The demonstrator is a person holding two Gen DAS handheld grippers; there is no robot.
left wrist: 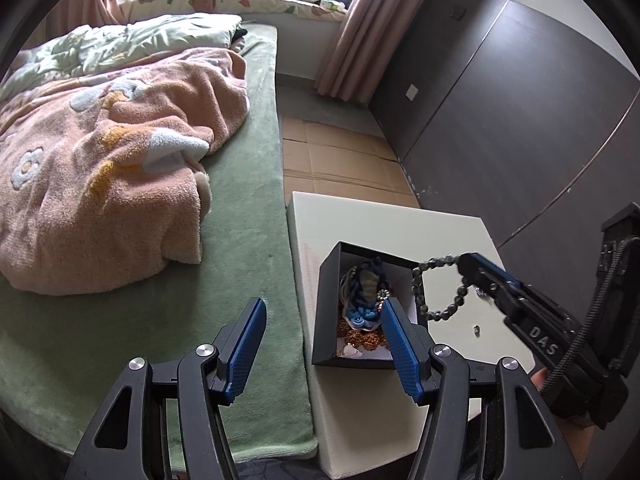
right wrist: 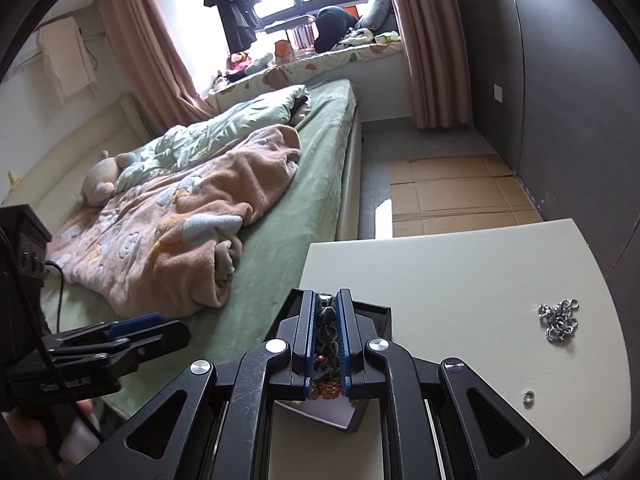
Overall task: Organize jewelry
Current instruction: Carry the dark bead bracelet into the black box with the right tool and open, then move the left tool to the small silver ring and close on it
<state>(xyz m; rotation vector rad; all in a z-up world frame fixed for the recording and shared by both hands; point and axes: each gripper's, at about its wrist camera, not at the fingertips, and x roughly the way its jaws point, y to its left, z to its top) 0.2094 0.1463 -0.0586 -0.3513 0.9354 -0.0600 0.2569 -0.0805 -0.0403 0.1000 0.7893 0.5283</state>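
Note:
A black jewelry box (left wrist: 326,316) with a white lining stands on the white table (left wrist: 360,216). It holds a blue braided piece (left wrist: 362,288) and an orange beaded piece (left wrist: 360,338). My right gripper (left wrist: 464,262) is shut on a dark bead bracelet (left wrist: 424,292) that hangs over the box's right rim. In the right wrist view the beads (right wrist: 327,328) sit clamped between the blue pads, above the box (right wrist: 376,316). My left gripper (left wrist: 324,312) is open and empty at the box's near left side. A silver chain (right wrist: 558,320) and a small ring (right wrist: 529,398) lie on the table.
A bed with a green sheet (left wrist: 248,216) and a pink blanket (left wrist: 120,160) lies directly left of the table. Flattened cardboard (left wrist: 336,156) covers the floor beyond. A dark wardrobe wall (left wrist: 520,100) stands to the right.

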